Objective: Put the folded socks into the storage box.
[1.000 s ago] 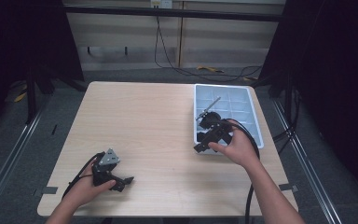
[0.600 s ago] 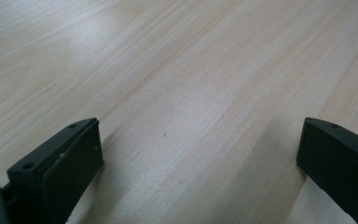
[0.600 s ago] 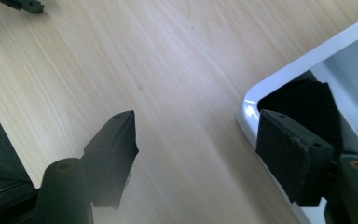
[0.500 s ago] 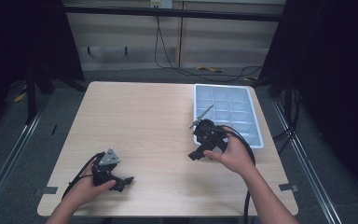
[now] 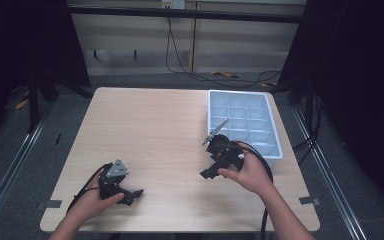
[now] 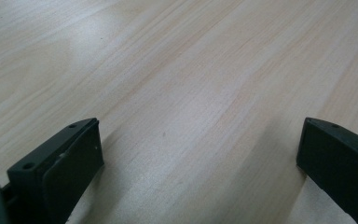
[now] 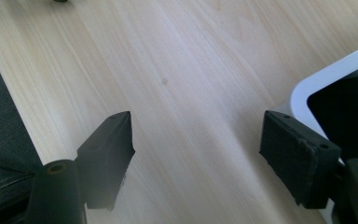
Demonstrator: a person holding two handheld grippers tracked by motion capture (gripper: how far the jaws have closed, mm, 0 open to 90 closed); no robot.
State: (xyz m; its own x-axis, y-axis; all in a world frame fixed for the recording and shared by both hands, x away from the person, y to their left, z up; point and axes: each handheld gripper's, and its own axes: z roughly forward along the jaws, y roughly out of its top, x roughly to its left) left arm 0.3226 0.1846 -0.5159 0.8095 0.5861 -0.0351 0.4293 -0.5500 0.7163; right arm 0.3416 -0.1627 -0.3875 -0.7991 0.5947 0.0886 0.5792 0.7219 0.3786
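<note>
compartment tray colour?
Pale blue-grey tray, white-looking at its rim; best seen in the high view.

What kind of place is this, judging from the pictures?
Probably a lab or recording studio, not a home. A bare wooden table stands between dark curtains, cables run across the floor behind it, and a person works a hand-held gripper in each hand beside a compartment tray that looks empty.

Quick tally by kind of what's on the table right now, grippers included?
Compartment tray, light blue-grey: 1
Handheld grippers, black: 2, the left gripper and the right gripper, both with jaws apart over bare wood
Total: 3
</note>
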